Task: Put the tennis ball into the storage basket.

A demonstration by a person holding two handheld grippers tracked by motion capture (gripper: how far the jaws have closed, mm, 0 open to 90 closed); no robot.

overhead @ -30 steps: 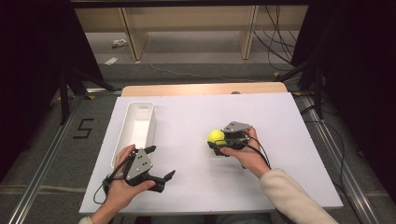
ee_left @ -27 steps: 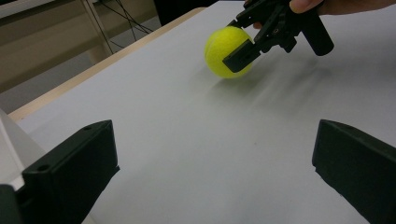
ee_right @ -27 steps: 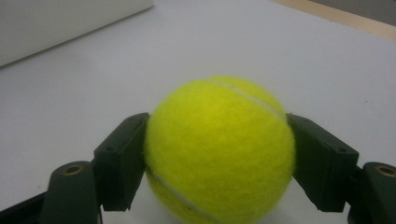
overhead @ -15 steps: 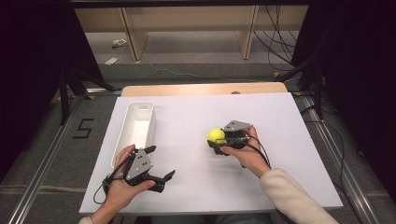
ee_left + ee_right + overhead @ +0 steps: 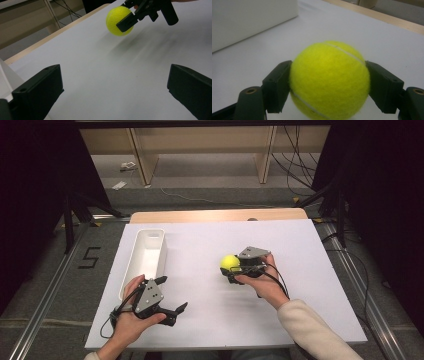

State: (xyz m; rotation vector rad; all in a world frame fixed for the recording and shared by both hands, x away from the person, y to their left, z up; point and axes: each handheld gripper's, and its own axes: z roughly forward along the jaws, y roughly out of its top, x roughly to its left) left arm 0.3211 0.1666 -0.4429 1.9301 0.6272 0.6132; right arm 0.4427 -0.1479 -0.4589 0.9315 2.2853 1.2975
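Tennis ball [image 5: 230,262] clamped in right tongs [image 5: 231,270]; white bin [image 5: 145,257] w/ nothing inside.

White bin [image 5: 249,20] cut off by frame edge, blurred.

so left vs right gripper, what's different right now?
The right gripper is shut on the tennis ball mid-table; the left gripper is open and empty. The right one sits farther up the table, the left near the front edge beside the white bin. Both are hand-held, with black jaws.

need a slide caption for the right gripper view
Right gripper shut on a yellow tennis ball just above the white table, with the white bin behind.
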